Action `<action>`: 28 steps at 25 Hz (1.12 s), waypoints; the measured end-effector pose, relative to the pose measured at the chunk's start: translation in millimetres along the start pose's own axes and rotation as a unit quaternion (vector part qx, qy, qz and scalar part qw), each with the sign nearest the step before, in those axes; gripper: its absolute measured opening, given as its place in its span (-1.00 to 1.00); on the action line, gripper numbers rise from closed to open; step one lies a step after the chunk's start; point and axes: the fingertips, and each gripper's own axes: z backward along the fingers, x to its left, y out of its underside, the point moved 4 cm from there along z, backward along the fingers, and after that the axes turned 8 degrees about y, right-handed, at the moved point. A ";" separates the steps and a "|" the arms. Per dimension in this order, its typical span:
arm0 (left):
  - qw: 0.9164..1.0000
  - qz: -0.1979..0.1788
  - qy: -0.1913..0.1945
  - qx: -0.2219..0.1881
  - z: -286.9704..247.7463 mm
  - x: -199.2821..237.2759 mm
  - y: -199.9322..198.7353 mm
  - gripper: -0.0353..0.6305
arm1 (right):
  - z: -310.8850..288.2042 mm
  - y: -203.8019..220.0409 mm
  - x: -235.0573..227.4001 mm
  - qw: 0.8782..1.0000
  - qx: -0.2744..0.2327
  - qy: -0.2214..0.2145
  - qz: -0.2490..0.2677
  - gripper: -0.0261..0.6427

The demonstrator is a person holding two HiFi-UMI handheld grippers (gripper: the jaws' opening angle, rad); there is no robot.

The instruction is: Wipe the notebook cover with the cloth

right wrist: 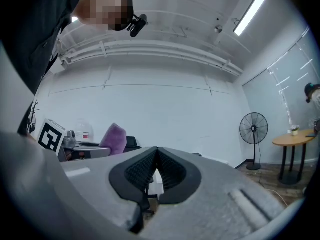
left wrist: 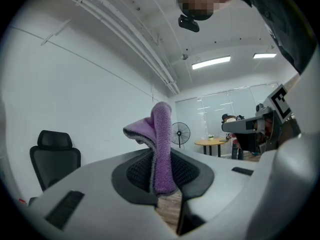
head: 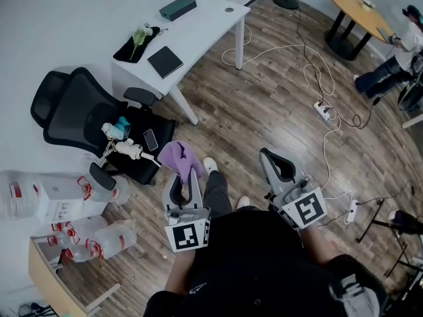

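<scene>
- Our left gripper (head: 181, 189) is clamped on the purple cloth (head: 178, 156); the cloth stands up out of the jaws and flops over at the top.
- Our right gripper (head: 278, 166) is empty, its jaws pressed together, and it hangs just to the right of our leg.
- The notebook (head: 165, 61), dark-covered, lies flat on the white table (head: 210, 20) at 11 o'clock from the grippers, well apart from them. It sits close to the table's near long edge.
- On the same table, a black mat (head: 127, 49) is at 10 o'clock from the notebook, and a teal box (head: 178, 8) is at 12 o'clock near the far edge.
- The office chair (head: 82, 114) crowds in at 10 o'clock, loaded with small things, its seat near the cloth.
- Bare wood floor (head: 258, 111) opens up at 12 o'clock between us and the table leg.
- White cables (head: 317, 88) trail across the floor at 1 o'clock.
</scene>
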 end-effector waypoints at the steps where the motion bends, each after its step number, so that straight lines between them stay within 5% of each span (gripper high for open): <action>1: 1.000 -0.003 0.005 -0.001 -6.9 3.6 -0.3 -0.68 | -4.6 2.0 -3.0 1.000 0.004 0.004 -0.002 -0.92; 20: 0.998 0.020 0.058 -0.014 -209.5 156.7 12.5 -0.68 | -242.4 -4.8 -45.9 1.000 0.016 0.021 -0.010 -0.92; 28: 0.998 0.040 0.052 -0.022 -261.9 225.9 16.0 -0.68 | -322.0 2.9 -48.9 0.999 0.018 0.027 -0.006 -0.92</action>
